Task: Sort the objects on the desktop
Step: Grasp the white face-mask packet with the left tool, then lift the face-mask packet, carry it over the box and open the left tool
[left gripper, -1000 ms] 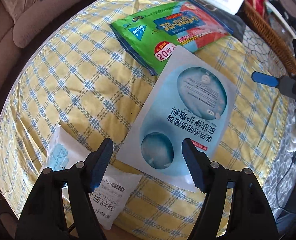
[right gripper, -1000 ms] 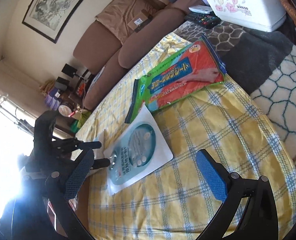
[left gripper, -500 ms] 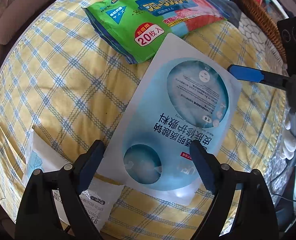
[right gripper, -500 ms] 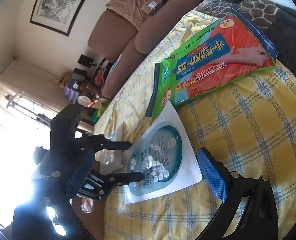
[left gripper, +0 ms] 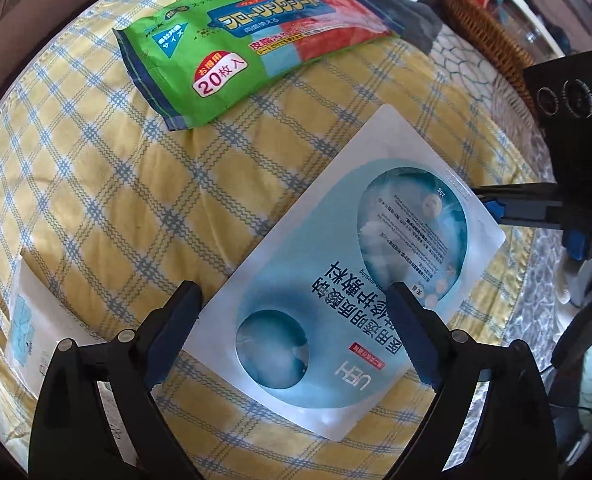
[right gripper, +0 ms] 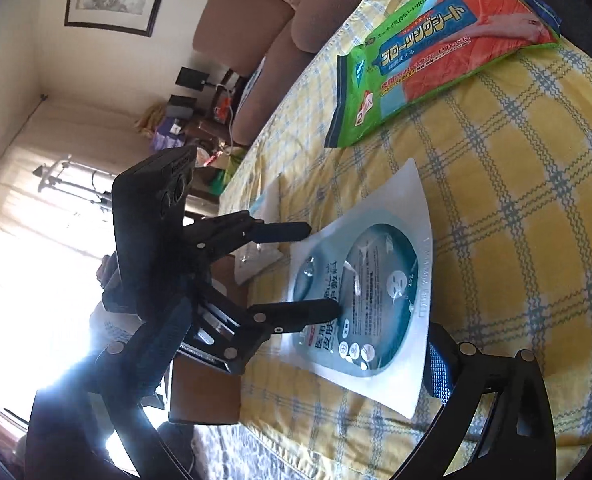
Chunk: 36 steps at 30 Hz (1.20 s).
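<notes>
Face-mask sachet (left gripper: 347, 276) lies flat on the yellow checked cloth (left gripper: 96, 184), long axis diagonal, near-left to far-right.
Glossy white-and-teal foil rectangle. Left gripper (left gripper: 296, 332) straddles its near end, jaws opening, wider than before, pads clear. Right gripper (right gripper: 307, 364) stands spread, empty, closer now. Green wipes pack (left gripper: 252, 40) beyond.

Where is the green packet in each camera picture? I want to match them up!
Left wrist view: the green packet lies at the top, middle, on the yellow checked cloth.
Right wrist view: the green packet lies at the top right.
Shared landmark: the pale blue mask sachet lies just below the packet in both views.
</notes>
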Tool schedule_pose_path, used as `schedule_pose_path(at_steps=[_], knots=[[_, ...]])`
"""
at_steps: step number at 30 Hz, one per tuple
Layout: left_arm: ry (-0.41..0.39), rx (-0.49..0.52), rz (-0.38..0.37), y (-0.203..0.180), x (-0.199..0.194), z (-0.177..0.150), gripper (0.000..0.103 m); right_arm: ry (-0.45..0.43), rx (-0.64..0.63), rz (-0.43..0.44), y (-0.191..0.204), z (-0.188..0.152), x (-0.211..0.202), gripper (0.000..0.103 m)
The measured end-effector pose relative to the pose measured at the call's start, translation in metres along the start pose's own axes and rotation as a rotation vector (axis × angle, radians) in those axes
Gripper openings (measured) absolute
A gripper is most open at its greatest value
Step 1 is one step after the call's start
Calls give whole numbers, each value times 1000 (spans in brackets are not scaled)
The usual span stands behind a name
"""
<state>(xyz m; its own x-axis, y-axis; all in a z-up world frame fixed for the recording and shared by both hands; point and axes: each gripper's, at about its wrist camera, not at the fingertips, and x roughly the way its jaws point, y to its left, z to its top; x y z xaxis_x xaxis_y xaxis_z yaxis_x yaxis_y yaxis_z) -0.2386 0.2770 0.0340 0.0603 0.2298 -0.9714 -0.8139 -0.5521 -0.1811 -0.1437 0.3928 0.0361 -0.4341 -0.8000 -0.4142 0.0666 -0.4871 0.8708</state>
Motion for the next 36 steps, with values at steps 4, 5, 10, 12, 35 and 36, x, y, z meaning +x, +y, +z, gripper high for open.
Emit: schedule_pose_path(at_steps=[4,5,10,12,35,36], knots=[[-15,-7,-35,-15,-6,-8,90,7,38,34,0,-10,-2,101],[-22,-20,-70,-17,-9,-12,88,5,42,24,0,-13,-4,100],[-71,-106,-86,-27,-23,-51,81,-9,65,-52,4,-45,-24,100],[-130,-186,-73,-33,-39,-73,81,-42,56,-63,6,-56,-30,101],[-534,-800,-514,-94,16,-237,47,-3,142,-17,22,-160,-29,43],[-544,-824,-541,-91,20,-239,45,7,133,-32,22,-162,-26,43]])
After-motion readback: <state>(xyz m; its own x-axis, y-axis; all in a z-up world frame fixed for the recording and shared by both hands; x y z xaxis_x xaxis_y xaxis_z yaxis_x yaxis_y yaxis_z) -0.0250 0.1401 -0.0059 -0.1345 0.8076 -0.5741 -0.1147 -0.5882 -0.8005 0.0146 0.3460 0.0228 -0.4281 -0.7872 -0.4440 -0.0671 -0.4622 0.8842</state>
